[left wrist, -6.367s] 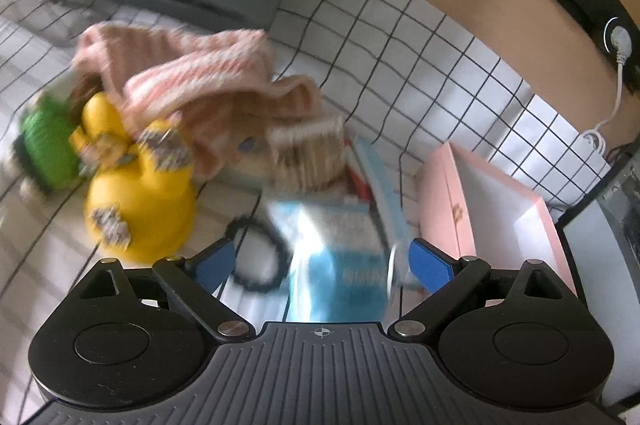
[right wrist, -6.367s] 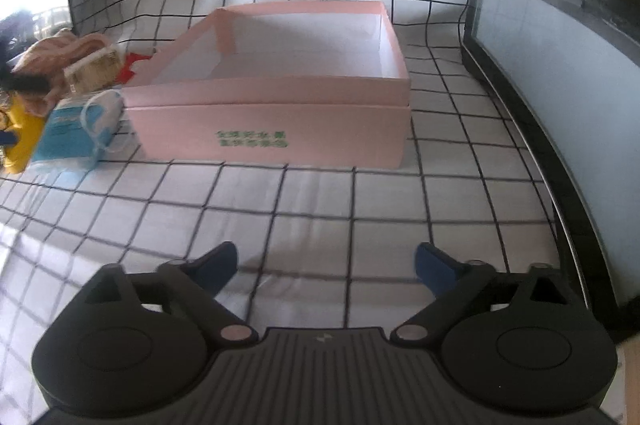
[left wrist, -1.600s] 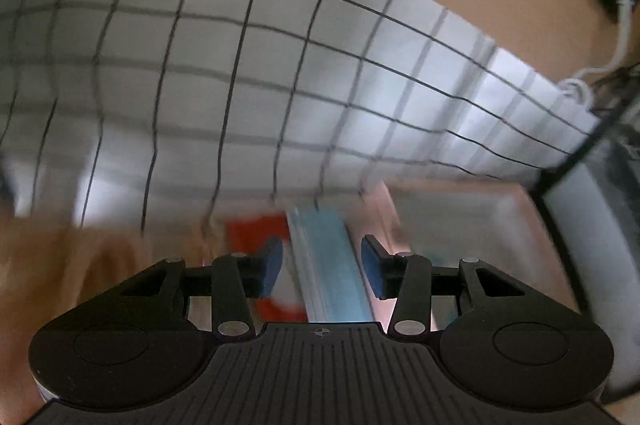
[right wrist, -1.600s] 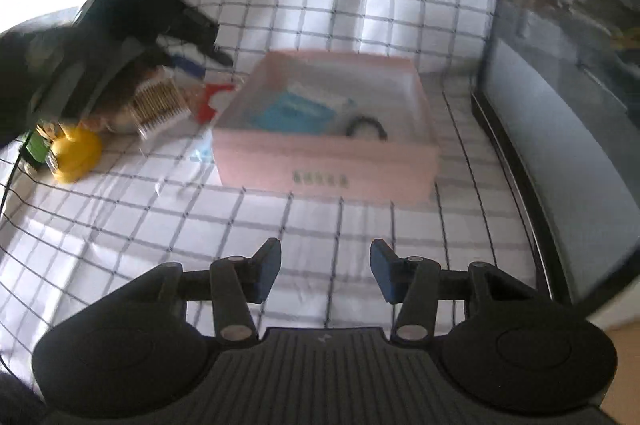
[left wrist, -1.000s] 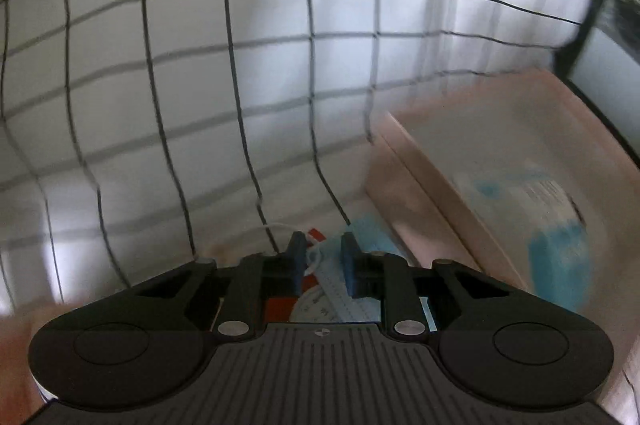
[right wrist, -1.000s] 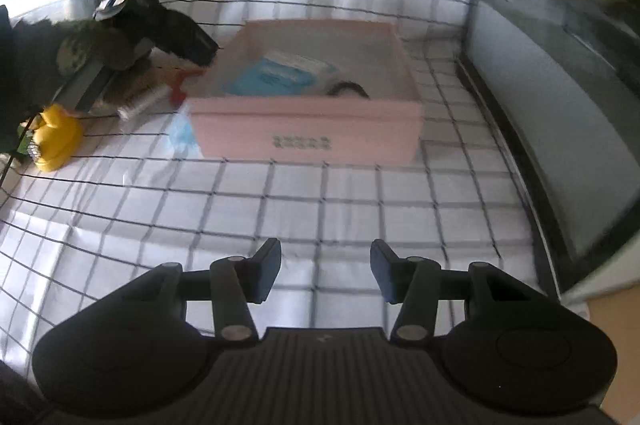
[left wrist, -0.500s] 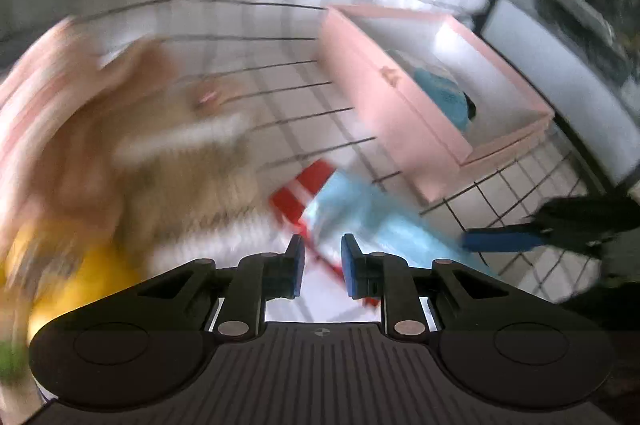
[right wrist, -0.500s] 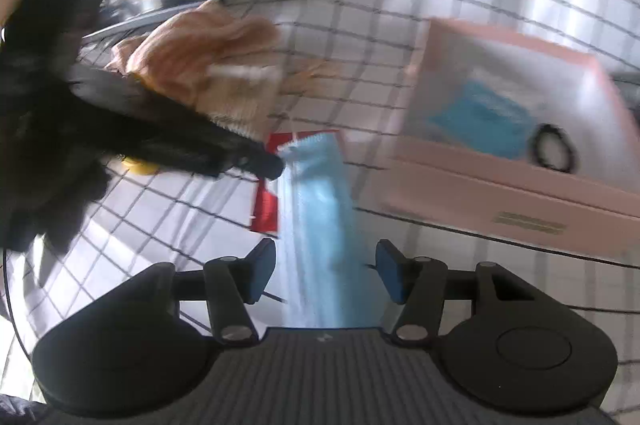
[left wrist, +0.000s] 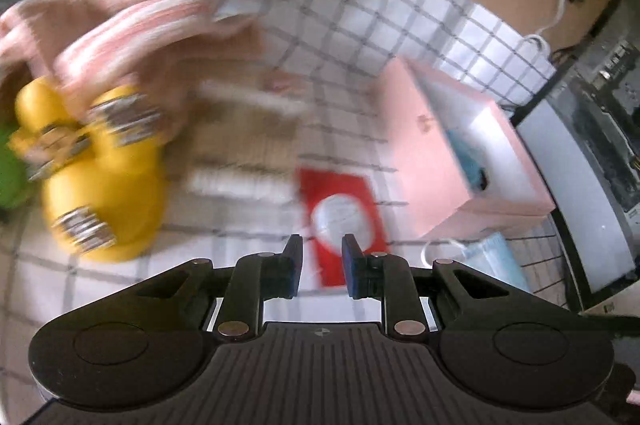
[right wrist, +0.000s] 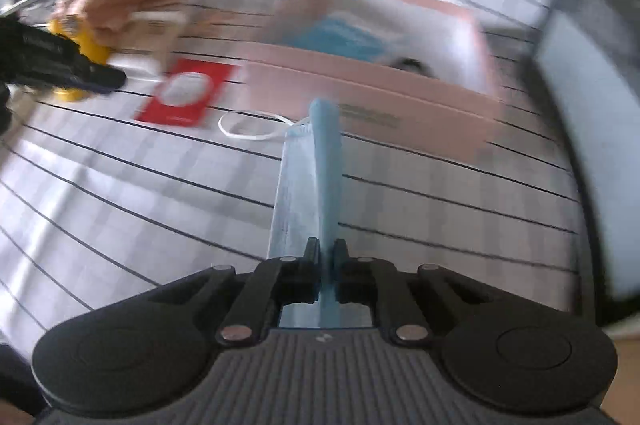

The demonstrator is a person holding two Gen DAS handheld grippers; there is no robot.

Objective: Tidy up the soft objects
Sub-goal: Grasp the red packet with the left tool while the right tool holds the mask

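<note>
Bare checked cloth (right wrist: pixel 120 185) lies open to the left of my right gripper (right wrist: pixel 323 252); the pink box (right wrist: pixel 360 97) walls off the space ahead. Its jaws have just clamped onto the blue mask (right wrist: pixel 308 177), which stretches straight ahead, far end near the box's front wall. My left gripper (left wrist: pixel 321 249) is nearly closed, holding nothing, above a red packet (left wrist: pixel 340 209).

My right gripper (right wrist: pixel 326 253) is matt black plastic w/ ribbed grey housing and shiny metal pivot pins. The face mask (right wrist: pixel 310 177) in it looks like thin pleated non-woven cloth – soft, matt. Pink box (right wrist: pixel 372 105): smooth matt card, prob. paperboard. Yellow duck (left wrist: pixel 104 181) looks smooth, slightly glossy. Striped cloth (left wrist: pixel 120 29) – fuzzy knit, though blurred.
</note>
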